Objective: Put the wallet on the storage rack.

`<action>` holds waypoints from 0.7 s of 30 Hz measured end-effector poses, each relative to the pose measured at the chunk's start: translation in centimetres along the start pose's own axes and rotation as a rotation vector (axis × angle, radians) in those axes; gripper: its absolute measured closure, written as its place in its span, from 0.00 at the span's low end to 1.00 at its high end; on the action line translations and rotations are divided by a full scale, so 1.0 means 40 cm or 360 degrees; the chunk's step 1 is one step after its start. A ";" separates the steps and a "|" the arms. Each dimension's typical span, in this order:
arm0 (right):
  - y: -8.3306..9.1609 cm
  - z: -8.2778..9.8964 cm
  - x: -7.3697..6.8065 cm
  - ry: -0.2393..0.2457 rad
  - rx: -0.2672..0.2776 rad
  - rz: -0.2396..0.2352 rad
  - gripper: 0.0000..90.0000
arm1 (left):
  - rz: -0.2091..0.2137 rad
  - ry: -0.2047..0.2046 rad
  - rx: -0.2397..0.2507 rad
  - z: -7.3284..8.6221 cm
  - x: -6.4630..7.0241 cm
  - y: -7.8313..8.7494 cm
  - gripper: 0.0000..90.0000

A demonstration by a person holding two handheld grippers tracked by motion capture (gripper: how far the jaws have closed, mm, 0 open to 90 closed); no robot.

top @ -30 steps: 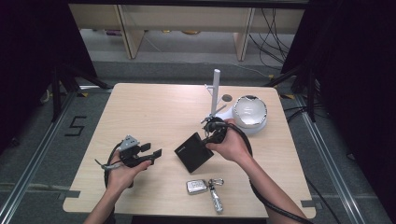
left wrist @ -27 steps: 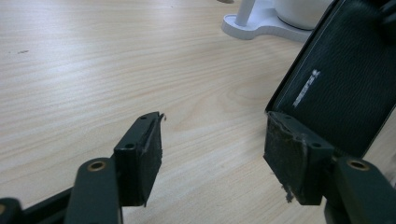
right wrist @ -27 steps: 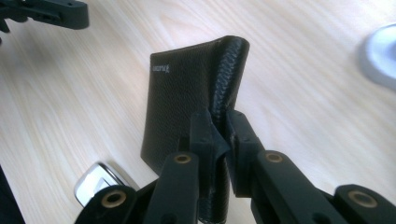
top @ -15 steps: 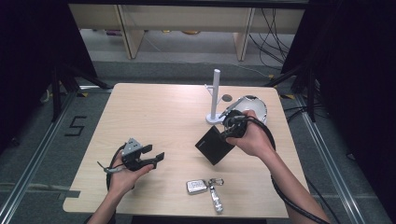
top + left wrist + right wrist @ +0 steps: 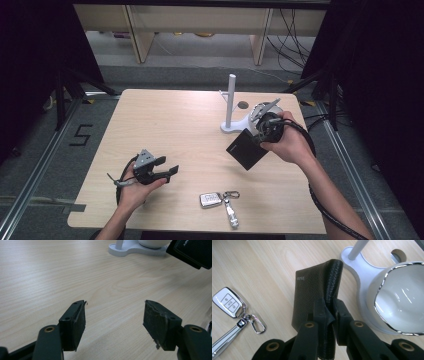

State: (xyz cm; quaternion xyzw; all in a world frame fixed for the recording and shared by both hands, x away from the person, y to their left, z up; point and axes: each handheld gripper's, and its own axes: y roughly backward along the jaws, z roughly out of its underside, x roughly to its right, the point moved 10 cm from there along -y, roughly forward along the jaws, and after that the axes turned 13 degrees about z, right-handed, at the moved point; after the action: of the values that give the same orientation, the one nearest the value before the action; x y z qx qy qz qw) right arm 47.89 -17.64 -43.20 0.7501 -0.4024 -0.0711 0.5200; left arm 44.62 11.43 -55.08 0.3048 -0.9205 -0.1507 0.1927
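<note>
- Wallet (image 5: 246,150), black leather: I have it pinched at its folded spine in my right claw (image 5: 328,312), jaws nearly together on it. It hangs tilted, clear of the desk (image 5: 165,120), just in front of the white stand (image 5: 230,104) and beside the white bowl (image 5: 402,302).
- Right claw, high view (image 5: 265,131): in the hand at the right side of the desk, close to the stand's base.
- Left claw (image 5: 113,322): jaws spread wide after just opening, nothing between the pads, only bare wood beneath. High view puts it (image 5: 167,172) at the near left, well apart from the wallet.
- Car key (image 5: 210,200), white and chrome, with key ring and metal fob (image 5: 231,214): lying flat at the near edge of the desk, between my two hands.
- Stand: upright post on a flat base, far right of centre, with the bowl on it.
</note>
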 end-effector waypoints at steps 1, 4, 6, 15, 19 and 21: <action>0.007 0.004 0.007 0.0006 -0.0001 0.0005 0.92 | -0.0011 -0.0006 -0.0005 0.001 -0.001 0.000 0.38; 0.013 0.010 0.023 0.0032 -0.0009 0.0030 0.92 | -0.0006 -0.0008 -0.0006 0.001 0.001 -0.002 0.38; 0.016 0.011 0.028 0.0040 -0.0011 0.0031 0.92 | -0.0010 -0.0011 -0.0012 0.001 0.002 -0.001 0.38; 0.022 0.026 0.067 0.0114 -0.0028 0.0099 0.92 | -0.0004 -0.0022 -0.0015 0.000 0.002 -0.001 0.38; 0.023 0.033 0.075 0.0111 -0.0043 0.0114 0.92 | -0.0008 -0.0026 -0.0021 0.001 0.003 -0.001 0.38; 0.024 0.035 0.083 0.0135 -0.0038 0.0118 0.92 | -0.0009 -0.0026 -0.0027 0.003 0.003 -0.002 0.38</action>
State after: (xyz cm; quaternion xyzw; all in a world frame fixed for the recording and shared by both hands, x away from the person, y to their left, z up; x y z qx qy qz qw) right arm 48.84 -21.04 -41.99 0.7307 -0.4066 -0.0248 0.5478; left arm 44.52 11.33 -55.16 0.3047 -0.9197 -0.1616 0.1874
